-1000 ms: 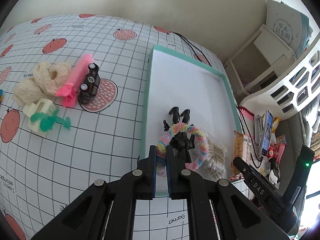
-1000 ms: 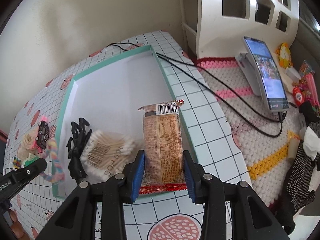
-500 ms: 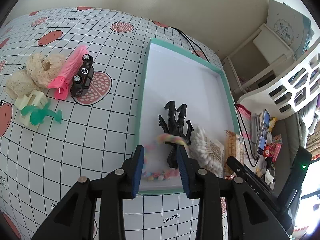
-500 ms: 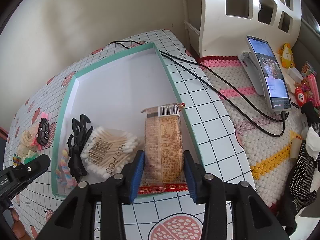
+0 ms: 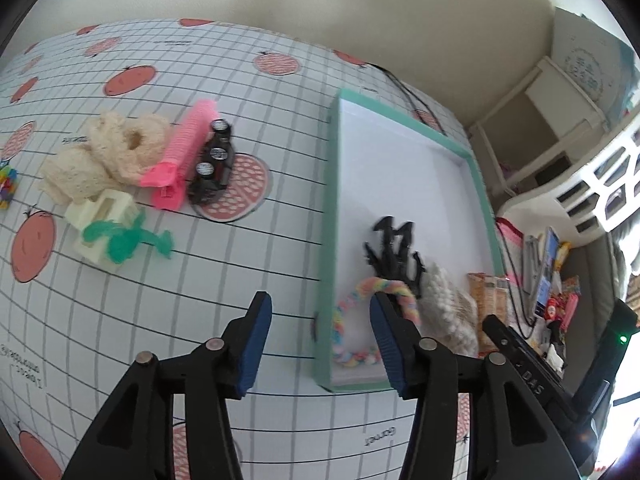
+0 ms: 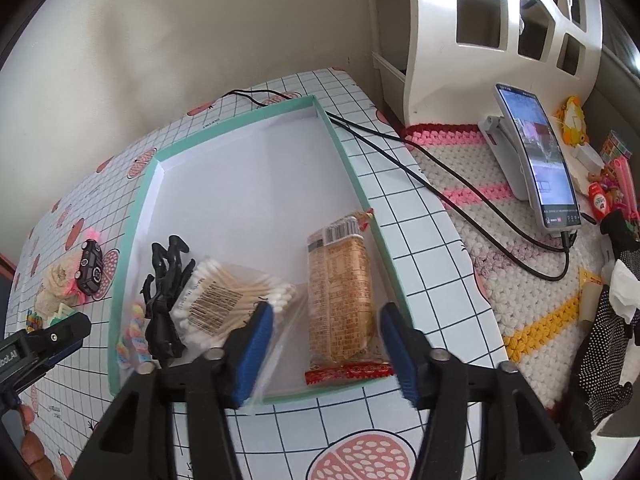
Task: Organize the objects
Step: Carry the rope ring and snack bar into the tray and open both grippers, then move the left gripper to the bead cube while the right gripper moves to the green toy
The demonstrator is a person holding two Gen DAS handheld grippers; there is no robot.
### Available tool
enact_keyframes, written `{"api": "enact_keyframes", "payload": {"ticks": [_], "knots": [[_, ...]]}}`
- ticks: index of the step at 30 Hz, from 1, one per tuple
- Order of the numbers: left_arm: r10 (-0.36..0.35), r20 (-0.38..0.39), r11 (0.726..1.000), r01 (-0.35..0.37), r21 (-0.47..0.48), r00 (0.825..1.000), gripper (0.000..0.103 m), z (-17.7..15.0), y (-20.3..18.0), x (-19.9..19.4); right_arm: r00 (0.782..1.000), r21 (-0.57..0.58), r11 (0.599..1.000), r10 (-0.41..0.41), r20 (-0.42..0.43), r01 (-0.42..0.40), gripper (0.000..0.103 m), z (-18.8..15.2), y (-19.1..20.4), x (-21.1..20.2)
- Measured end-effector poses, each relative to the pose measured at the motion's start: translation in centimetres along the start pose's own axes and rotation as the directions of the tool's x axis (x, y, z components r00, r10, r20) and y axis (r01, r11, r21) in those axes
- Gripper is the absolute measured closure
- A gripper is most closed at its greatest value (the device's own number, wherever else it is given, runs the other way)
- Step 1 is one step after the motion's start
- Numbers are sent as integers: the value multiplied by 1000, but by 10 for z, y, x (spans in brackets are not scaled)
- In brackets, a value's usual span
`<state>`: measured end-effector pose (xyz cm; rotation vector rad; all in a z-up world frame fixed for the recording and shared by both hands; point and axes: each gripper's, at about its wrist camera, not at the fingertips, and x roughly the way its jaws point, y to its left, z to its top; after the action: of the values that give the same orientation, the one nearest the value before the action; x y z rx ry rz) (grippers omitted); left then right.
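Observation:
A mint-rimmed white tray (image 5: 328,216) (image 6: 348,168) holds a rainbow loop (image 5: 352,332) (image 6: 134,334), a black claw clip (image 5: 394,258) (image 6: 164,304), a cotton swab pack (image 5: 450,308) (image 6: 224,300) and a biscuit packet (image 6: 340,288) (image 5: 486,296). My left gripper (image 5: 320,344) is open and empty, straddling the tray's near left corner above the loop. My right gripper (image 6: 326,350) is open around the biscuit packet's near end without pinching it. On the table left of the tray lie a pink comb clip (image 5: 184,152), a black toy car (image 5: 214,164) (image 6: 91,266), cream scrunchies (image 5: 108,156), and a cream clip with a green piece (image 5: 116,232).
A fruit-print grid tablecloth (image 5: 120,320) covers the table. Black cables (image 6: 420,156) run past the tray's right side. A phone on a stand (image 6: 536,156) sits on a crochet mat (image 6: 520,280) beside a white shelf unit (image 6: 500,32). Small coloured blocks (image 5: 6,188) lie at the far left.
My left gripper opened and dropped the rainbow loop into the tray, then shifted left and opened wider. My right gripper opened off the biscuit packet, which now lies in the tray.

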<state>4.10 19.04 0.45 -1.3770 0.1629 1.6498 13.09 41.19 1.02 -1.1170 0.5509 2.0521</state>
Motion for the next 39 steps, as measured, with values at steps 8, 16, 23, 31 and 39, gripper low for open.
{"api": "enact_keyframes", "payload": {"ticks": [8,16,23,31,39], "knots": [[80,21,996,-79,-30,997,25,2,10,-1,1000,-33,999,19,7,-19,20,-2,11,2],[160,18,986,-159,-44,987,12,2,16,3,1000,-76,997,20,11,-19,0,-6,21,4],[220,59,975,-219,-27,974,5,4,16,1,1000,-89,996,15,17,-13,0,-7,23,6],[222,82,974,-218,-58,971,5,4,19,-3,999,-78,997,27,22,-25,0,-7,23,5],[215,112,974,-205,-95,970,5,8,27,-10,993,-119,992,57,102,-45,0,-5,45,-7]]}}
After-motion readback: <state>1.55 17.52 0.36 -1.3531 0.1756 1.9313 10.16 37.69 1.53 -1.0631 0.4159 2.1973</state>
